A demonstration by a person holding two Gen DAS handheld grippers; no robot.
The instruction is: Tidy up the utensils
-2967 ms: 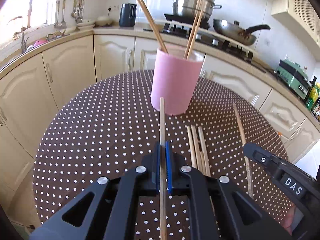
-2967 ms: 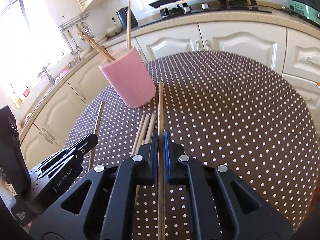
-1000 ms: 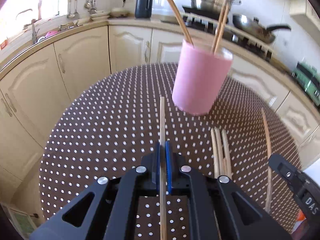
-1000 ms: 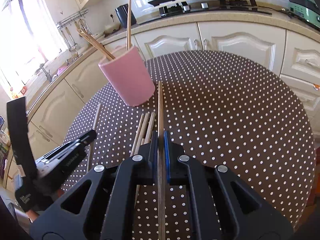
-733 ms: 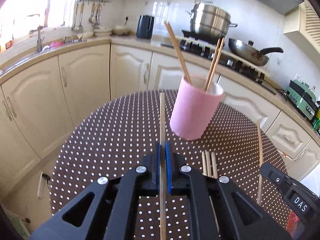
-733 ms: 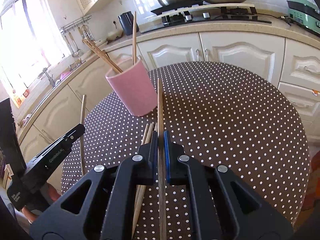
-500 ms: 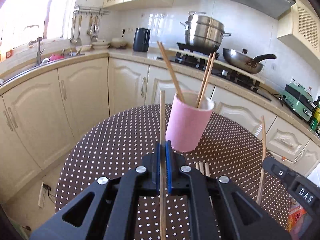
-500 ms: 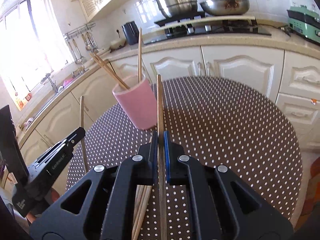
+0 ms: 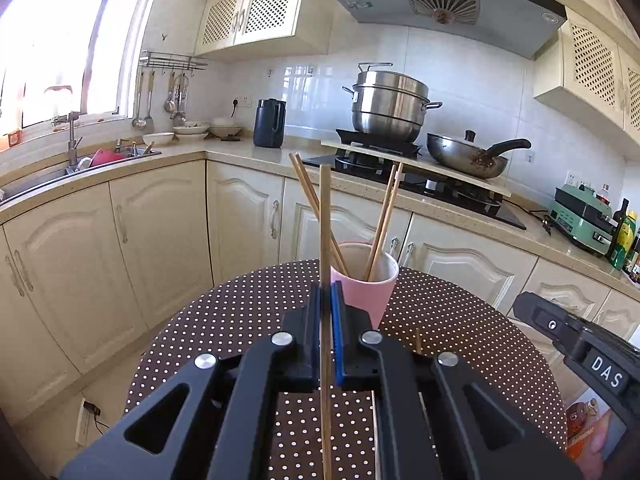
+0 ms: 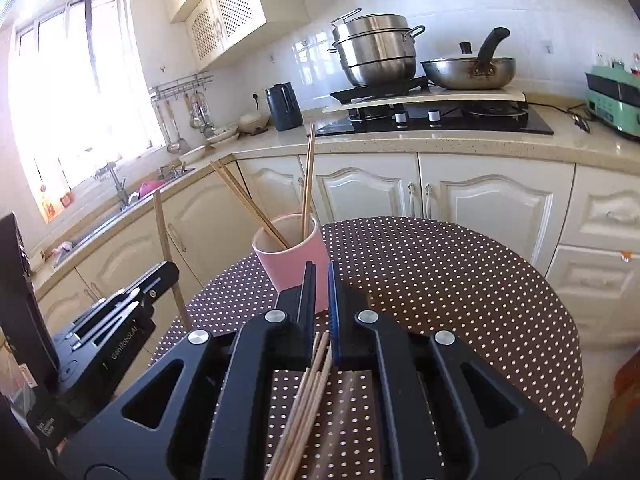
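My left gripper [image 9: 328, 286] is shut on a wooden chopstick [image 9: 325, 220] that stands upright out of its jaws, just left of the pink cup [image 9: 374, 286]. The cup holds several chopsticks and stands on the dotted brown round table [image 9: 240, 320]. In the right wrist view the right gripper [image 10: 320, 270] has its jaws nearly together with nothing between them, and the pink cup [image 10: 288, 256] shows through the slit. Loose chopsticks [image 10: 308, 392] lie on the table under it. The left gripper [image 10: 170, 270] with its chopstick [image 10: 162, 232] is at the left.
Behind the table runs a cream counter with a steel pot [image 9: 390, 106], a wok [image 9: 466, 156] on the stove and a dark kettle [image 9: 270, 123]. The sink [image 9: 100, 158] is at the left, a green appliance [image 10: 612, 102] at the right. The right gripper [image 9: 532, 312] reaches in from the right.
Both grippers have risen and tipped up, so the cup's opening now shows. The chopstick that stood in the right gripper's jaws is no longer there; the left still holds its own.
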